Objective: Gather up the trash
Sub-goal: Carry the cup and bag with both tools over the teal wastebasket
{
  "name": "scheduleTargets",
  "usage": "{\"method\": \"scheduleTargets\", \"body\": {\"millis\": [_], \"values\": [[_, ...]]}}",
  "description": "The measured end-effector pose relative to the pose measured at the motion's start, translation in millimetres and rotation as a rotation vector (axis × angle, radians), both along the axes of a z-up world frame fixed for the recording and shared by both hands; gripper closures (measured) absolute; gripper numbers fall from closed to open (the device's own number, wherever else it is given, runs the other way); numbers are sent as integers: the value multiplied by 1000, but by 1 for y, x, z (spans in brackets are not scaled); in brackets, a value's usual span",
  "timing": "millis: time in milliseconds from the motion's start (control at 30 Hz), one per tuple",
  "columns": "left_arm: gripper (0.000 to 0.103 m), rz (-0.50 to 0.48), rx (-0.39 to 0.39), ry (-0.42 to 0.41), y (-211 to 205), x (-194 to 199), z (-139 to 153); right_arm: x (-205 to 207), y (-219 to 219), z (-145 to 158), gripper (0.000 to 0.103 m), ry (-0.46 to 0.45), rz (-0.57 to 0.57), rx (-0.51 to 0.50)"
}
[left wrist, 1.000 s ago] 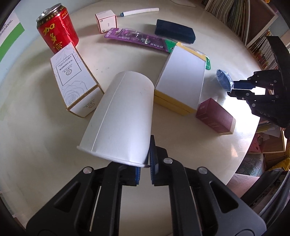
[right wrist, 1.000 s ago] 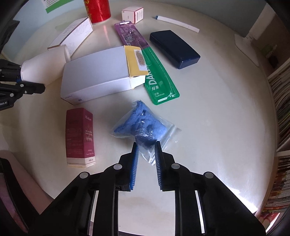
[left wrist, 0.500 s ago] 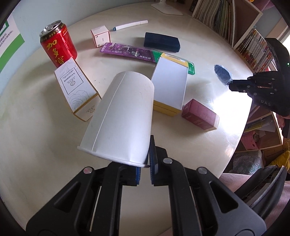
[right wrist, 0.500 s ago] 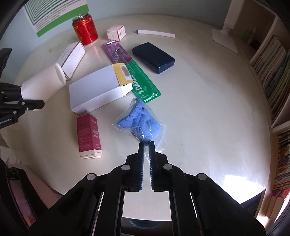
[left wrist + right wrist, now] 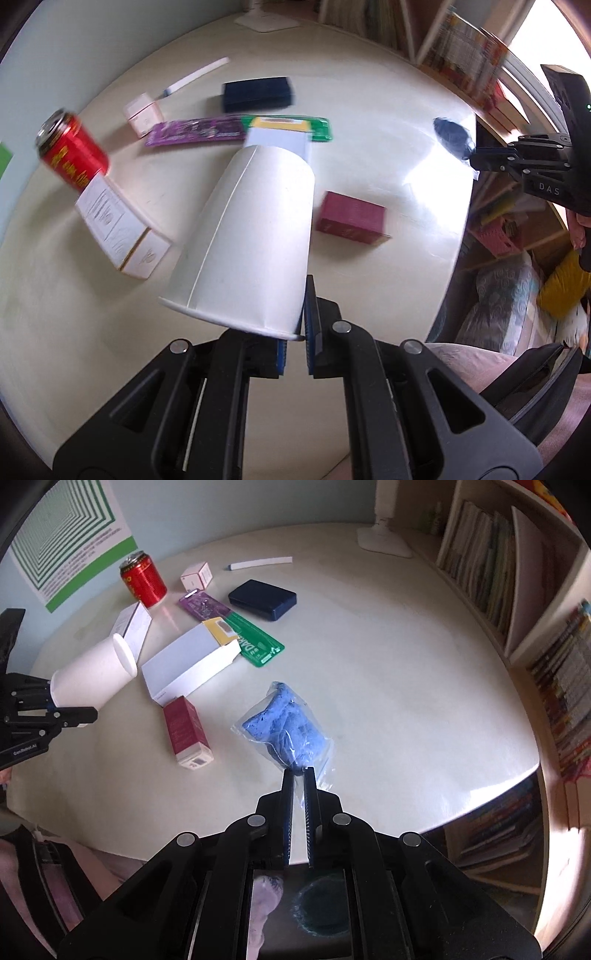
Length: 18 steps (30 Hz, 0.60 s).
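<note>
My left gripper (image 5: 295, 325) is shut on the rim of a white paper cup (image 5: 251, 236) and holds it on its side above the round table; the cup also shows in the right wrist view (image 5: 92, 675). My right gripper (image 5: 299, 775) is shut on a clear plastic bag of blue material (image 5: 288, 727), lifted above the table; in the left wrist view the bag (image 5: 452, 136) hangs from that gripper at the right. A red can (image 5: 143, 579), a maroon box (image 5: 187, 733) and a white box (image 5: 190, 662) lie on the table.
A dark blue case (image 5: 263, 599), a purple and green packet (image 5: 236, 626), a small pink box (image 5: 196, 576), a white pen (image 5: 260, 562) and a tall white carton (image 5: 132, 626) lie on the cream table (image 5: 406, 686). Bookshelves (image 5: 517, 602) stand at the right. A lamp base (image 5: 384, 541) sits at the back.
Both grippers have risen well above the table with their loads. The right gripper closed on the bag and lifted it. The left wrist view has swung and blurred.
</note>
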<state>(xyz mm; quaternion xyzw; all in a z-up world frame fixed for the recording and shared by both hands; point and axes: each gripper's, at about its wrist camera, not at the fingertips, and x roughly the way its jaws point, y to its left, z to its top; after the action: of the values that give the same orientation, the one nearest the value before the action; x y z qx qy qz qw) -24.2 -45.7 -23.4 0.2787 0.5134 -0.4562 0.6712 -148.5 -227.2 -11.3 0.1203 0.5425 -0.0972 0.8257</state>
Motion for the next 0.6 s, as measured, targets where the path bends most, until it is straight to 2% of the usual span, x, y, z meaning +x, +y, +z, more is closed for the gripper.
{"method": "scheduleTargets", "body": {"millis": [200,267,400,600], "values": [[97,-211,18,-1,-32,-41,-2,-66,-3,-4,99,-3,-181,36],[97,-262,16,-9,-43,-56,-2,-81,-6,-10,99,-15,-211,54],[97,-257,16,21,-58,-69,-9,-86,-18,-21,100,-57,-257,118],[97,-319,29,-10,-71,-104,-2,-112,-24,1,100,-135,-259,104]]}}
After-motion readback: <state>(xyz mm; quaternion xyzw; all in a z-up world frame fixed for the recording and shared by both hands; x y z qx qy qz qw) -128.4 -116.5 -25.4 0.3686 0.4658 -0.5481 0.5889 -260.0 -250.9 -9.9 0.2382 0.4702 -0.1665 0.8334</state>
